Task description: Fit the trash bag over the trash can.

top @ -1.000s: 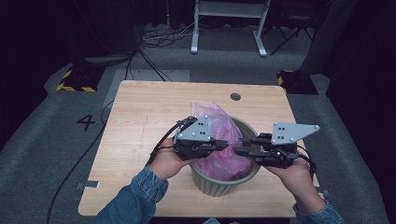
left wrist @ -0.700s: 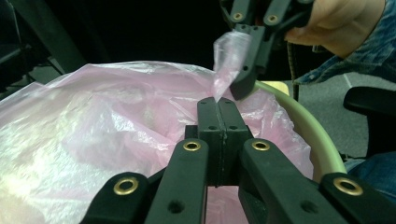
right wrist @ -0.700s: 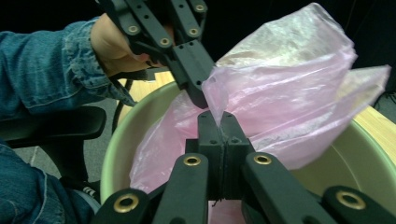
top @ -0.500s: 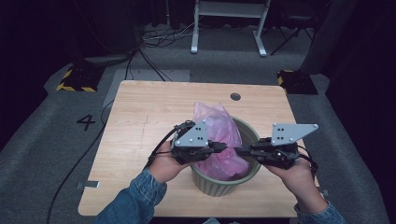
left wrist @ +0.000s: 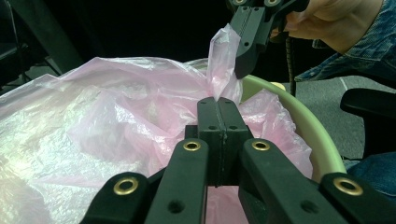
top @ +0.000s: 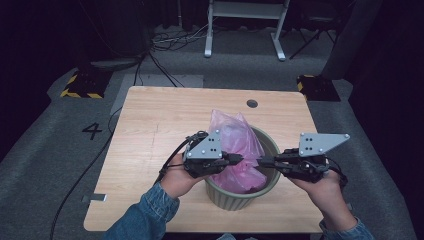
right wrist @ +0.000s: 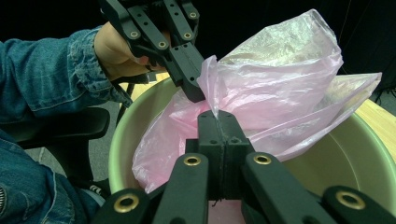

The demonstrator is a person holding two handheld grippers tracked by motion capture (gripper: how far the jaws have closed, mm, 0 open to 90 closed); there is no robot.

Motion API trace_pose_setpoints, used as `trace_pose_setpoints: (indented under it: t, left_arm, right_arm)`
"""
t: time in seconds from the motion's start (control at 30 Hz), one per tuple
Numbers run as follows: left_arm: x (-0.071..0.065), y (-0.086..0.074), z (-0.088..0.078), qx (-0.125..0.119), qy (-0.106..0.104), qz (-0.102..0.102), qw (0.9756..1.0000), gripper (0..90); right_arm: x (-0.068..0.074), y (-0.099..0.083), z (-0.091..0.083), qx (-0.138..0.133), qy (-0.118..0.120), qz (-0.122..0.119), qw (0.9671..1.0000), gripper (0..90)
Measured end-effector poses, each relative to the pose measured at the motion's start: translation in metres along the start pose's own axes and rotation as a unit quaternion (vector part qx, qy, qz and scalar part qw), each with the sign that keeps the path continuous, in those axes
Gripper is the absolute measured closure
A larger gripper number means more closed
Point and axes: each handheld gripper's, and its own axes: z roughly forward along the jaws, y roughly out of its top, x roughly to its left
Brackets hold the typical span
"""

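Bag: pink film, sitting loose in green bin on table.
Left gripper: jaws clamped on bag edge.
Right gripper: just closed, pinching the film opposite.
Why: likely two holds to spread the mouth over the rim.

- A light wooden table is sitting on grey carpet, with a small dark hole near its far edge.
- A "4" is showing on the floor left of the table.
- Beyond the table, a white metal stand is standing and black cables are trailing in the dark.
- Yellow-black striped blocks are sitting off its far left corner.
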Motion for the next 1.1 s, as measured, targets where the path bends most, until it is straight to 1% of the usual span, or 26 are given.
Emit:
trace_pose_setpoints:
  t: [0.13, 0.23, 0.37, 0.47, 0.57, 0.67, 0.73, 0.77, 0.8, 0.83, 0.87, 0.9, 0.97, 1.1]
  left_arm:
    - [-0.001, 0.0, 0.0, -0.001, 0.003, 0.001, 1.0, 89.9]
    - [-0.003, -0.001, 0.001, 0.007, 0.019, 0.001, 0.9998, 89.9]
    - [-0.003, -0.004, 0.003, 0.008, 0.018, 0.0, 0.9998, 89.9]
    - [-0.003, -0.005, 0.003, 0.006, 0.018, -0.004, 0.9998, 89.9]
    - [-0.003, -0.006, 0.003, 0.005, 0.02, -0.007, 0.9998, 89.9]
    - [-0.003, -0.008, 0.003, 0.004, 0.019, -0.012, 0.9997, 89.9]
    - [-0.003, -0.009, 0.005, 0.005, 0.021, -0.01, 0.9997, 89.9]
    - [-0.003, -0.009, 0.005, 0.008, 0.025, -0.01, 0.9996, 89.9]
    - [-0.003, -0.01, 0.005, 0.008, 0.024, -0.011, 0.9996, 89.9]
    - [-0.002, -0.01, 0.005, 0.007, 0.022, -0.015, 0.9996, 89.9]
    - [-0.001, -0.011, 0.005, 0.005, 0.02, -0.017, 0.9996, 89.9]
    - [0.0, -0.011, 0.005, 0.003, 0.017, -0.018, 0.9997, 89.9]
    - [0.0, -0.012, 0.006, 0.002, 0.015, -0.017, 0.9997, 89.9]
    - [-0.001, -0.011, 0.009, 0.005, 0.016, -0.014, 0.9998, 89.8]
  right_arm:
    - [0.0, -0.001, -0.001, -0.001, -0.001, 0.001, 1.0, 89.5]
    - [-0.002, -0.002, -0.002, 0.002, -0.006, 0.007, 1.0, 89.5]
    - [-0.007, -0.005, -0.005, 0.0, -0.011, 0.02, 0.9997, 89.7]
    - [-0.006, -0.006, -0.006, 0.0, -0.013, 0.018, 0.9997, 89.7]
    - [-0.008, -0.007, -0.008, -0.006, -0.019, 0.022, 0.9996, 89.7]
    - [-0.011, -0.008, -0.01, -0.005, -0.027, 0.027, 0.9993, 89.8]
    - [-0.013, -0.01, -0.011, -0.008, -0.027, 0.03, 0.9991, 89.4]
    - [-0.014, -0.01, -0.011, -0.009, -0.028, 0.031, 0.9991, 87.6]
    - [-0.014, -0.01, -0.012, -0.013, -0.034, 0.031, 0.9989, 82.2]
    - [-0.014, -0.009, -0.013, -0.022, -0.039, 0.034, 0.9984, 77.5]
    - [-0.015, -0.009, -0.015, -0.032, -0.036, 0.039, 0.9981, 72.2]
    - [-0.015, -0.008, -0.016, -0.042, -0.037, 0.043, 0.9975, 69.7]
    - [-0.015, -0.006, -0.018, -0.05, -0.035, 0.042, 0.9972, 69.7]
    - [-0.012, -0.001, -0.012, -0.054, -0.018, 0.041, 0.9975, 69.7]
